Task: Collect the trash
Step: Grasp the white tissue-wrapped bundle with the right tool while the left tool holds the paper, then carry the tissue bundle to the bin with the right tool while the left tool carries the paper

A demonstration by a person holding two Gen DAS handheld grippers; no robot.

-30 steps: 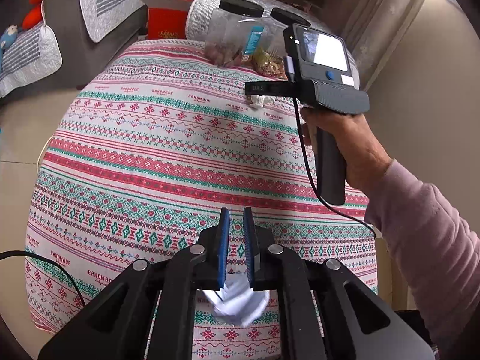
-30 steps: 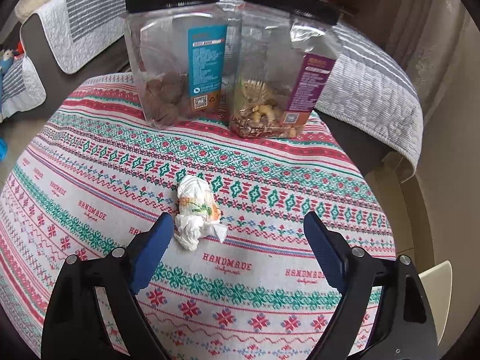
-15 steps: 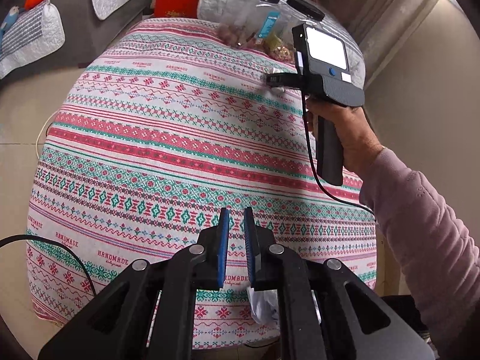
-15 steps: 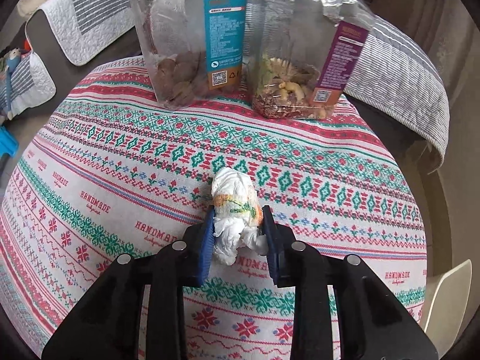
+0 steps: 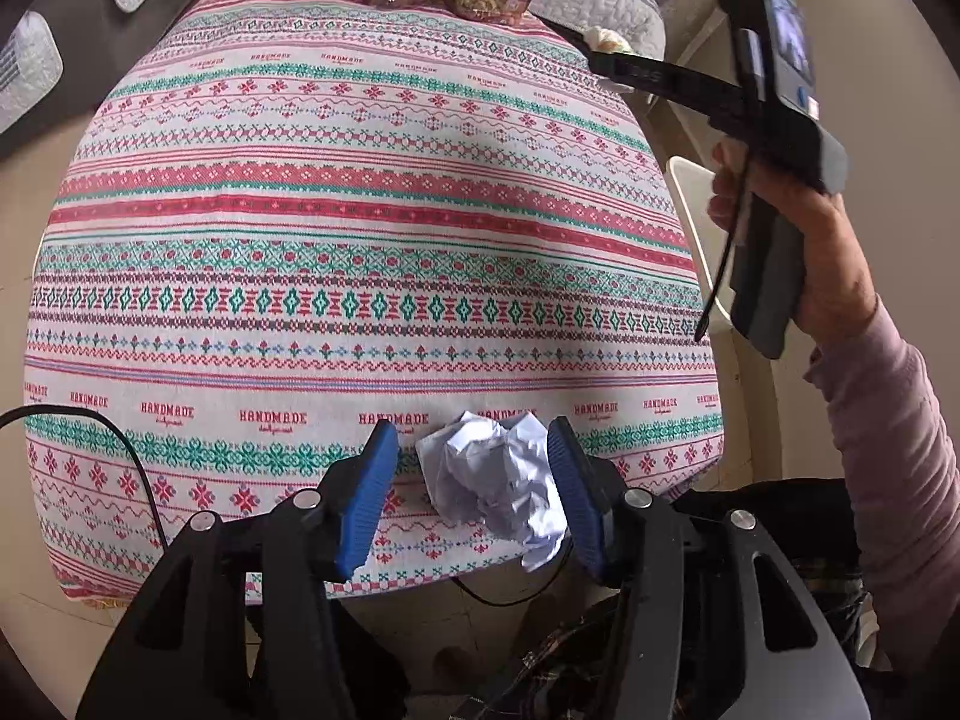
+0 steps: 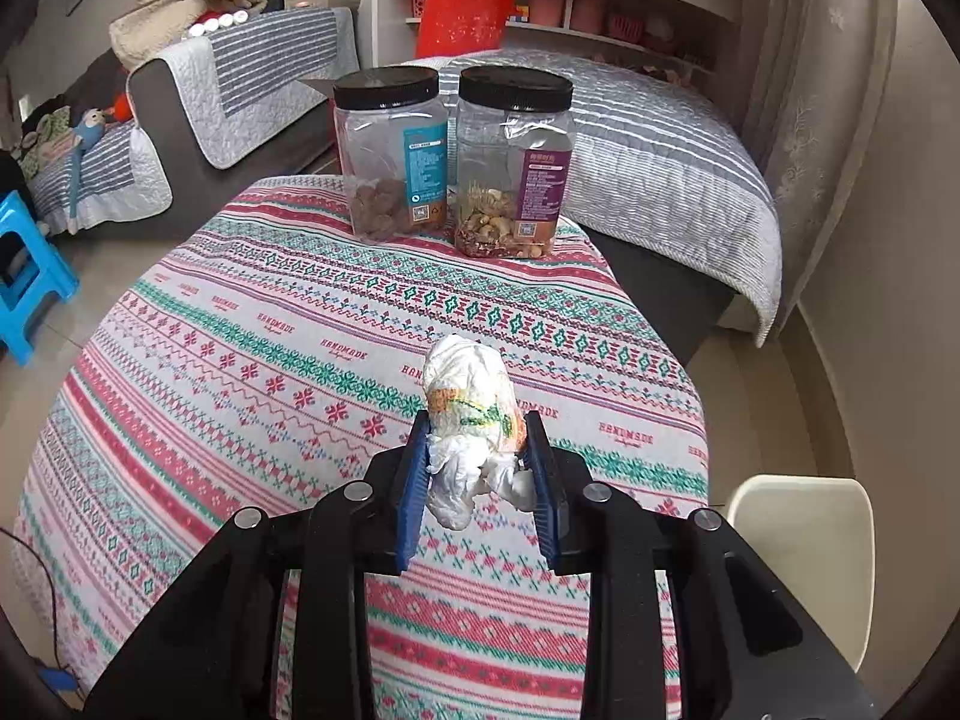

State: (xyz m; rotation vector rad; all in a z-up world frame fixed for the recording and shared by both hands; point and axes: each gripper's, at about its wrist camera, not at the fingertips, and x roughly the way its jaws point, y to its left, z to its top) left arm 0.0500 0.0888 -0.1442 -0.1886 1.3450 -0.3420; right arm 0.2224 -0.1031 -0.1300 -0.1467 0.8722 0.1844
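In the left wrist view, a crumpled white paper ball (image 5: 492,480) lies near the front edge of the patterned tablecloth (image 5: 360,210). My left gripper (image 5: 474,468) is open with its blue pads on either side of the ball; the right pad sits close against it. In the right wrist view, my right gripper (image 6: 477,462) is shut on a crumpled white wrapper with orange and green print (image 6: 471,414) and holds it above the cloth (image 6: 240,360). The right gripper also shows in the left wrist view (image 5: 606,54), raised at the table's far right corner.
Two clear jars with black lids, one with a blue label (image 6: 390,156) and one with a purple label (image 6: 513,162), stand at the table's far edge. A cream chair seat (image 6: 804,534) is at the right. Beyond are a sofa, a bed and a blue stool (image 6: 30,276).
My right gripper shut on the printed wrapper and lifted it off the cloth. My left gripper drew back, opened, and now straddles the white paper ball.
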